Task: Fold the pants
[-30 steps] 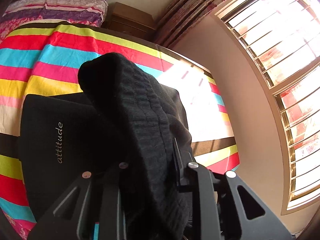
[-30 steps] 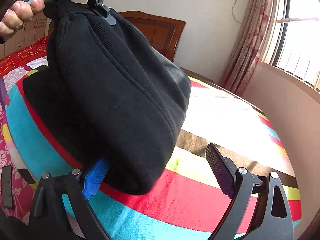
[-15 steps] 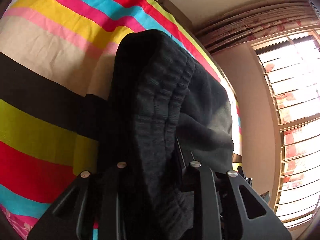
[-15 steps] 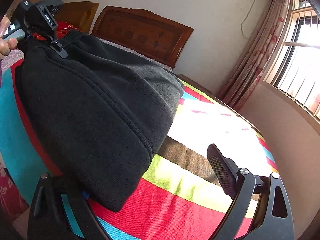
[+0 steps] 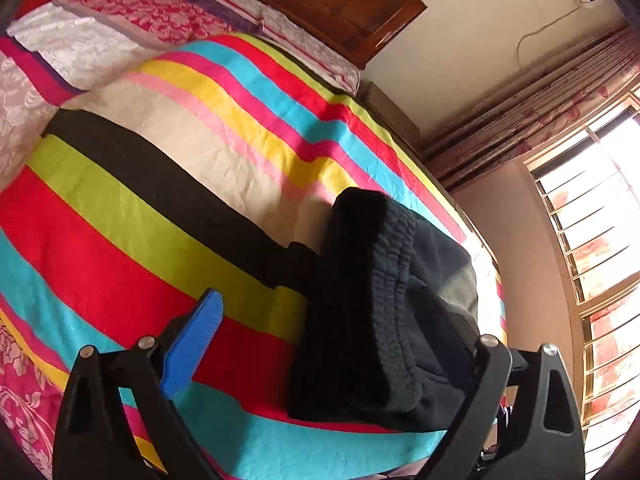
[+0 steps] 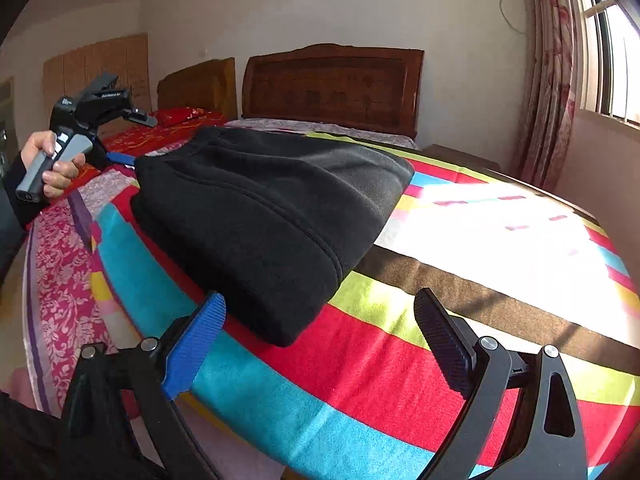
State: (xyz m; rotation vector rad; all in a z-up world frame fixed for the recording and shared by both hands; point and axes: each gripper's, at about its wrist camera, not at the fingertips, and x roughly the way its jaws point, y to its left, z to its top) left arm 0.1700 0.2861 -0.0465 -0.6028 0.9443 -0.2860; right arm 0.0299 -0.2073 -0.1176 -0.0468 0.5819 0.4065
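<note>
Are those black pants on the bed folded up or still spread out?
Folded. The black pants lie as a compact, thick stack on the striped blanket, layered edges visible at the near corner, with no legs trailing out.

The folded pants lie on the bed cover, near its front edge and toward my left side of the bed. My right gripper sits just before the pants' near corner, fingers apart, one at each side of that corner, not touching it. My left gripper is behind the pants at their far left end, held in my hand, just beside the waistband. In my left wrist view the waistband end lies between my spread fingers, nearer the right one. The headboard stands behind the bed. The window is to the right.
</note>
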